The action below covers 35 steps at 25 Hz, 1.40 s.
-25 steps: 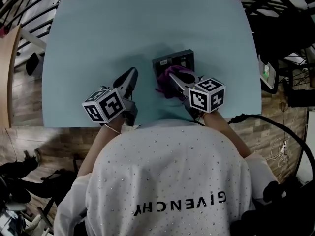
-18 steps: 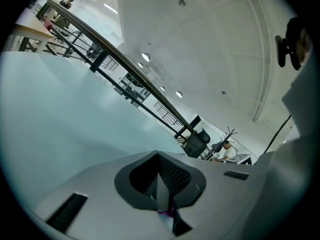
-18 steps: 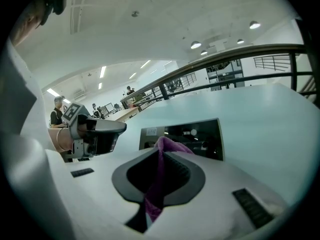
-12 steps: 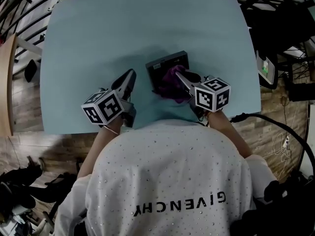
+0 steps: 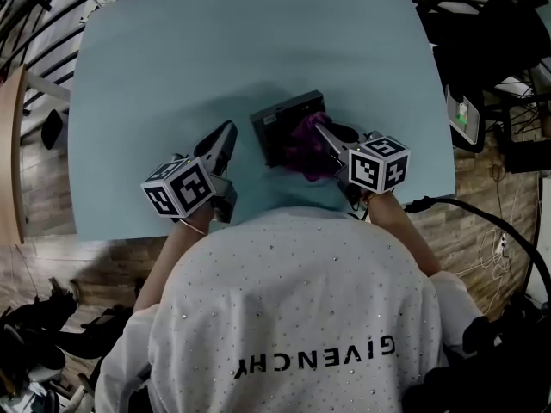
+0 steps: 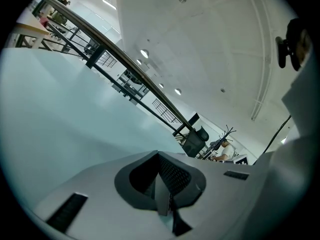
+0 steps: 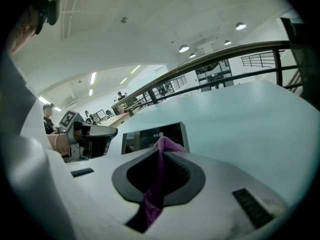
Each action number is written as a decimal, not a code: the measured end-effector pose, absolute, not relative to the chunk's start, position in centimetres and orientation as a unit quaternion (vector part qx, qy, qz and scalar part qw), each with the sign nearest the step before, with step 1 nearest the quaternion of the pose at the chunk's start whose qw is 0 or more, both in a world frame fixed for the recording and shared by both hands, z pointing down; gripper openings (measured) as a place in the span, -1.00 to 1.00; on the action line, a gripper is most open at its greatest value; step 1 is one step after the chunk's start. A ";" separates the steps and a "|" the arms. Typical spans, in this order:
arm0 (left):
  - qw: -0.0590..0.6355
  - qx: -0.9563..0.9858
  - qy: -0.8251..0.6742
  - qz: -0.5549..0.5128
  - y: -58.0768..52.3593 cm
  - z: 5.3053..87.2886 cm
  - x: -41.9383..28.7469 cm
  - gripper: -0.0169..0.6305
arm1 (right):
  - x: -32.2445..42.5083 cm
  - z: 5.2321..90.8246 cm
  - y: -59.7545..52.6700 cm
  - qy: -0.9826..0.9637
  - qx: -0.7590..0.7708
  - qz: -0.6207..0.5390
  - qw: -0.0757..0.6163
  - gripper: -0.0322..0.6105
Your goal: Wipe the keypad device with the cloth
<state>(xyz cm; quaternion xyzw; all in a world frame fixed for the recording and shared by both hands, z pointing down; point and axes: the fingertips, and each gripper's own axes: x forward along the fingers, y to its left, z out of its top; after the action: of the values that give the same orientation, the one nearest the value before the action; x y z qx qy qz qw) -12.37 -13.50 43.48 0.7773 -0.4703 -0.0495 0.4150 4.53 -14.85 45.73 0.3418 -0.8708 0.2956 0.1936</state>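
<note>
A dark keypad device [image 5: 280,126] lies flat on the pale blue table [image 5: 172,58], and it shows as a dark panel [image 7: 145,136] in the right gripper view. My right gripper [image 5: 323,134] is shut on a purple cloth [image 5: 306,149] and presses it onto the device's right half. The cloth [image 7: 159,176] runs pinched between the jaws. My left gripper [image 5: 225,136] rests on the table just left of the device, shut with nothing in it, its tips [image 6: 167,196] closed together.
The table's near edge [image 5: 112,226] runs right in front of the person's body. A wooden floor with cables [image 5: 495,248] lies to the right. Dark frames and gear [image 5: 508,50] stand beyond the table's right edge. Railings and a seated person show far off.
The right gripper and cloth have slid to the right across the device. The device has shifted slightly left and up in view. The left gripper has stayed put.
</note>
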 end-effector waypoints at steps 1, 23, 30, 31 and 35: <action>0.408 0.781 -0.471 -0.044 -13.6 43.4 -12.4 -0.96 | 4.7 45.7 -14.9 -0.870 0.344 0.295 0.193 -0.84; 0.408 0.782 -0.470 -0.034 -13.0 44.0 -12.7 -0.96 | 7.9 44.1 -16.8 -0.840 0.404 0.350 0.096 -0.84; 0.408 0.788 -0.460 -0.034 -12.7 43.9 -12.3 -0.96 | -1.9 43.2 -10.5 -0.918 0.211 0.302 0.146 -0.84; 0.407 0.789 -0.458 -0.033 -12.6 43.8 -12.2 -0.96 | -2.9 43.5 -9.8 -0.921 0.196 0.296 0.158 -0.84; 0.406 0.791 -0.456 -0.031 -12.2 43.8 -12.2 -0.96 | -5.3 43.8 -8.2 -0.925 0.162 0.296 0.178 -0.84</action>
<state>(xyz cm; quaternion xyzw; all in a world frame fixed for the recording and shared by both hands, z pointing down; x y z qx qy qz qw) -12.25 -12.15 43.81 0.7915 -0.4556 -0.0313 0.4062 -5.32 -8.25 43.77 0.1617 -0.9246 0.2956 0.1777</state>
